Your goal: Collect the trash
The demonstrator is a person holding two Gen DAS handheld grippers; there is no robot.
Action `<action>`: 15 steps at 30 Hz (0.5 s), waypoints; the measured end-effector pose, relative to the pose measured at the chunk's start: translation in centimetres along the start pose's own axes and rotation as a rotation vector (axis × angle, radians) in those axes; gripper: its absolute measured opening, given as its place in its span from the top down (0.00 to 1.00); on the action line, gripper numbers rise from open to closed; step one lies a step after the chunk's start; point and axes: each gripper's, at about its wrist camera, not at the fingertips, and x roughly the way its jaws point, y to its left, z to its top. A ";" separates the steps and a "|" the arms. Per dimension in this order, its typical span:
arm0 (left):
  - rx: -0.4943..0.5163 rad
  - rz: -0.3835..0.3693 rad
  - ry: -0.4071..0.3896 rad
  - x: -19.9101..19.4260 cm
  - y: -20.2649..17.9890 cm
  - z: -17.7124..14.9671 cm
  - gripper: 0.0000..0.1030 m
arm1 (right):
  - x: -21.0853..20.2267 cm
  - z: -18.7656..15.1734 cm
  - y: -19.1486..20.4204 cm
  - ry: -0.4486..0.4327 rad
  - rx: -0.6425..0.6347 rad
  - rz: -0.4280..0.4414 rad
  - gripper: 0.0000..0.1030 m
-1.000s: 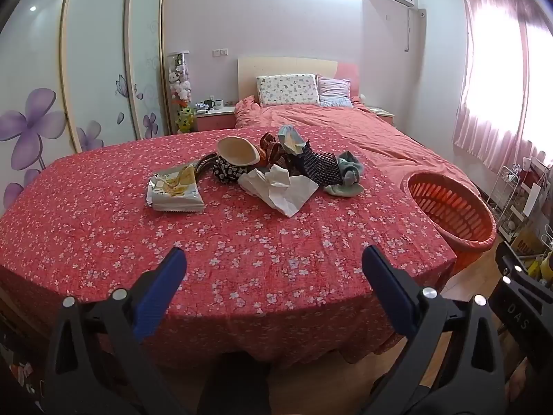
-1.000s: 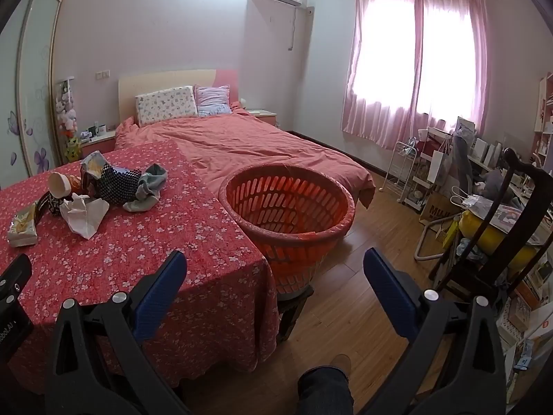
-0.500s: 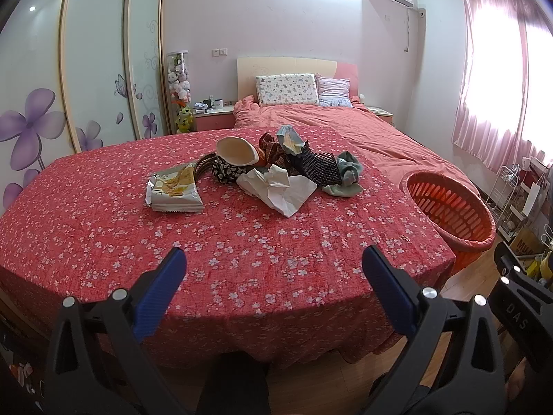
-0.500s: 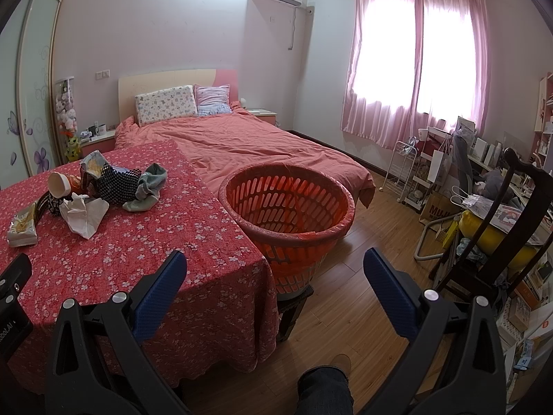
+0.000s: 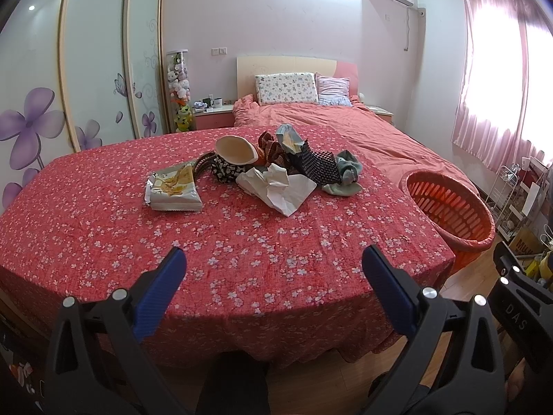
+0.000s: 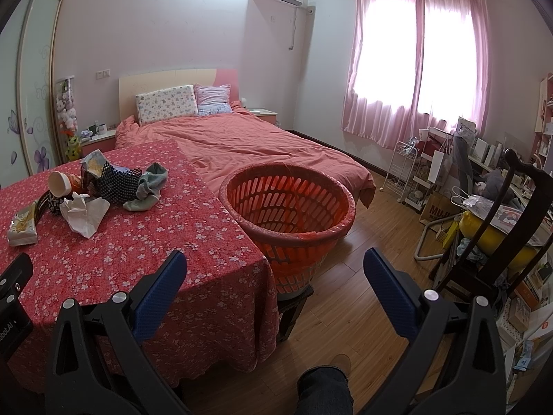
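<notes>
Both grippers hang short of the tabletop [image 5: 103, 228] with nothing between their fingers: the left gripper [image 5: 273, 269] is spread wide over the near edge of the floral cloth, and the right gripper [image 6: 274, 273] is equally spread, aimed at the orange laundry basket [image 6: 288, 204] that stands just beside the tabletop's right side.

The trash sits in a loose heap toward the far middle of the tabletop: a snack wrapper [image 5: 174, 190] lying apart on the left, crumpled white paper [image 5: 280, 186] in front, a tipped paper cup [image 5: 235, 150] behind it, and another wrapper [image 5: 288, 138] propped on top. Mixed in are things that look like clothing rather than rubbish, namely a dark dotted cloth [image 5: 318, 166] and a grey-green sock [image 5: 347, 176].

The likely trouble is that mingling. A wide grab at the paper could catch the cloth touching it and drag it along to the basket. The thin wrapper may also slide on the wrinkled cloth instead of lifting, and the cup could roll if nudged.
</notes>
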 end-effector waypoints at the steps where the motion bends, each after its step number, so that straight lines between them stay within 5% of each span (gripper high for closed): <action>1: 0.000 0.000 0.000 0.0 0.0 0.0 0.04 | 0.0 0.0 0.0 0.000 0.000 0.000 0.02; 15: 0.000 -0.001 0.001 0.0 -0.2 -0.1 0.04 | 0.0 -0.1 -0.1 0.001 0.000 0.000 0.02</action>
